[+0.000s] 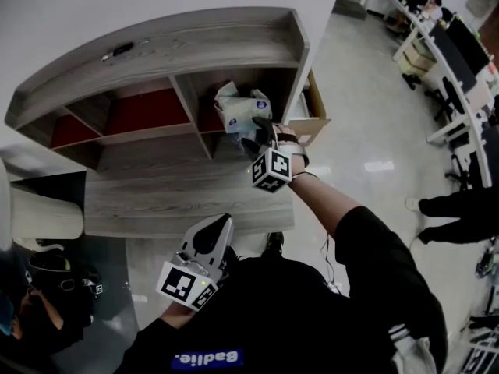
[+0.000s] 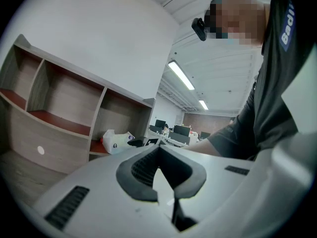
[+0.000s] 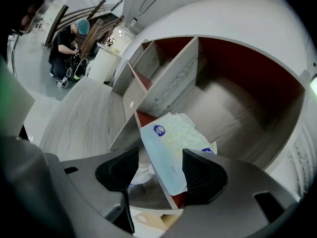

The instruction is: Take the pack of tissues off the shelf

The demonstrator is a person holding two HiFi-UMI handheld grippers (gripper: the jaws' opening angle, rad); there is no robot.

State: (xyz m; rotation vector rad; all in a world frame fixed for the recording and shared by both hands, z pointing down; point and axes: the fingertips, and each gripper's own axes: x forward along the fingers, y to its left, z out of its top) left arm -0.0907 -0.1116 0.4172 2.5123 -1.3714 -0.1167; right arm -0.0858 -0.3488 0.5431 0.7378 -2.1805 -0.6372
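Your right gripper (image 1: 253,135) reaches into the shelf (image 1: 187,53) at the bench's (image 1: 171,197) far right corner, its jaws spread around the pack of tissues (image 1: 238,109).

The pack, pale with round blue marks, lies in the right-hand compartment, just above the back edge of the bench. In the right gripper view its near end sits between your two dark pads (image 3: 203,175); the left pad is apart from it, and contact on the right is unclear. Your left gripper (image 1: 221,228) hangs low off the bench's front edge, close to your body, its jaws closed together with nothing between them.
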